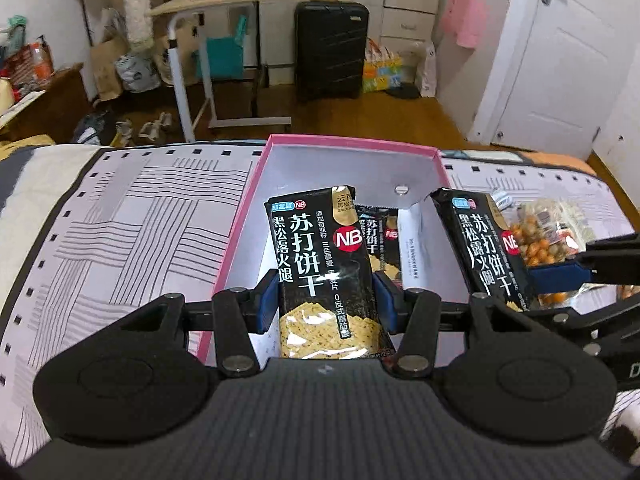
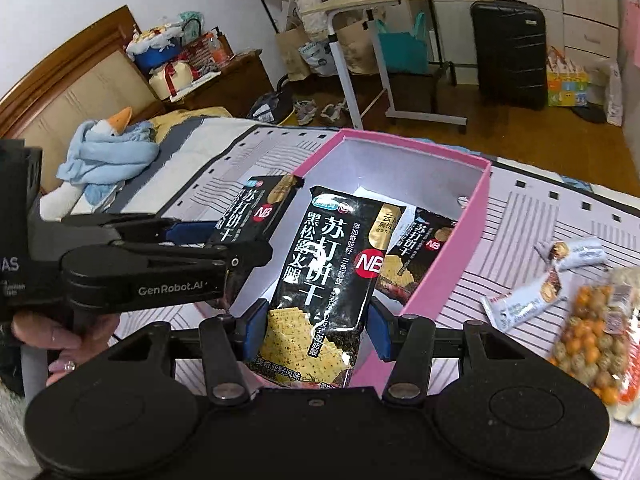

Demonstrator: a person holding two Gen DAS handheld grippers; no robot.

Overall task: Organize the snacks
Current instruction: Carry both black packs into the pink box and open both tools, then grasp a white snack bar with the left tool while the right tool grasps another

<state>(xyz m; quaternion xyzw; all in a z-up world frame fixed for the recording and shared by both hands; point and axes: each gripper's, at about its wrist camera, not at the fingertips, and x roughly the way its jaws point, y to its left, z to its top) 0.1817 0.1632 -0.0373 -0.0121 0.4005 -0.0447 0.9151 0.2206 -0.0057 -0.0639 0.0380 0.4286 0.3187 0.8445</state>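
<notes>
A pink box (image 1: 240, 216) with a white inside sits open on the patterned bedspread; it also shows in the right wrist view (image 2: 460, 264). One black soda-cracker packet (image 1: 380, 232) lies inside it (image 2: 424, 248). My left gripper (image 1: 326, 300) is shut on a second black cracker packet (image 1: 324, 264), held over the box's near end. My right gripper (image 2: 316, 332) is shut on a third black cracker packet (image 2: 324, 276), at the box's near right edge. Each gripper shows in the other's view, holding its packet (image 1: 484, 248) (image 2: 248, 216).
A clear bag of orange and brown nuts (image 2: 592, 328) and two small white snack bars (image 2: 520, 300) lie on the bedspread right of the box. A blue towel with a toy goose (image 2: 108, 148) lies on the bed at left. A rolling table (image 1: 224, 4), a black suitcase (image 1: 332, 48) and bags stand on the floor beyond.
</notes>
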